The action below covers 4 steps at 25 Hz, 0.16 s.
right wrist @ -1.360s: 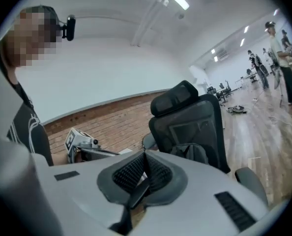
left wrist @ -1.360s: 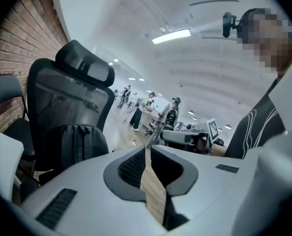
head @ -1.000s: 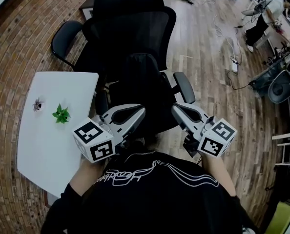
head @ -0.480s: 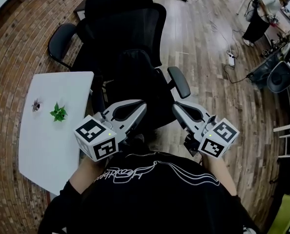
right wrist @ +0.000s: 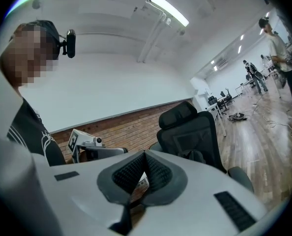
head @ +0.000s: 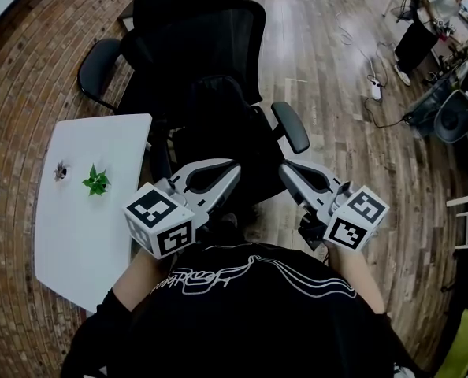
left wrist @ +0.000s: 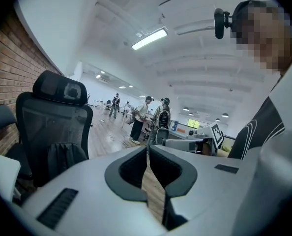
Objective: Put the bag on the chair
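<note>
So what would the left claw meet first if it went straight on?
Likely nothing near: the left claw points past the chair and its bag, toward open wooden floor and distant people; depth is unclear.

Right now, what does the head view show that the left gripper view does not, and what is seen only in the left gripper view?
Only the head view shows the white table with a small green plant on it, beside the chair. Only the left gripper view shows the ceiling with its long lamp. Both views show the black chair, the dark bag on its seat and the wooden floor.
</note>
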Available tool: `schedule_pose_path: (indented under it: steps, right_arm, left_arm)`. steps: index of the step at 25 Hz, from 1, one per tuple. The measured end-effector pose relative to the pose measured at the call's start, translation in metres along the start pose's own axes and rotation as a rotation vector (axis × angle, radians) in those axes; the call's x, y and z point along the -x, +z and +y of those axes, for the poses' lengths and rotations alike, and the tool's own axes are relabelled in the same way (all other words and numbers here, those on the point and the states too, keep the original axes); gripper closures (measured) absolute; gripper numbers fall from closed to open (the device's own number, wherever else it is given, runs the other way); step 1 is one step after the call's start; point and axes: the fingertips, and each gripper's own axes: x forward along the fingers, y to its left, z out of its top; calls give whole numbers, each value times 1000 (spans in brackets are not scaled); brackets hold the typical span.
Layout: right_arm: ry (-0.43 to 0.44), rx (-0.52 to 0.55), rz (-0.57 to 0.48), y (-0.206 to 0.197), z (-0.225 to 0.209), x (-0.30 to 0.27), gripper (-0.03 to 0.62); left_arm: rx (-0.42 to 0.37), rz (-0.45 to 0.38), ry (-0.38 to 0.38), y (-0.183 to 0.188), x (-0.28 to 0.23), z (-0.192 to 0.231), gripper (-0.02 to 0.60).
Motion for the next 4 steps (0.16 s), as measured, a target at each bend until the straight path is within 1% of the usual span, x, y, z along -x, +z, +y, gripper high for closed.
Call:
schedule_pose_path:
  steps: [4]
  right_arm:
    - [1, 0, 5, -4, 1, -1, 599]
  left_arm:
    - [2, 11, 4, -4, 2, 1, 540]
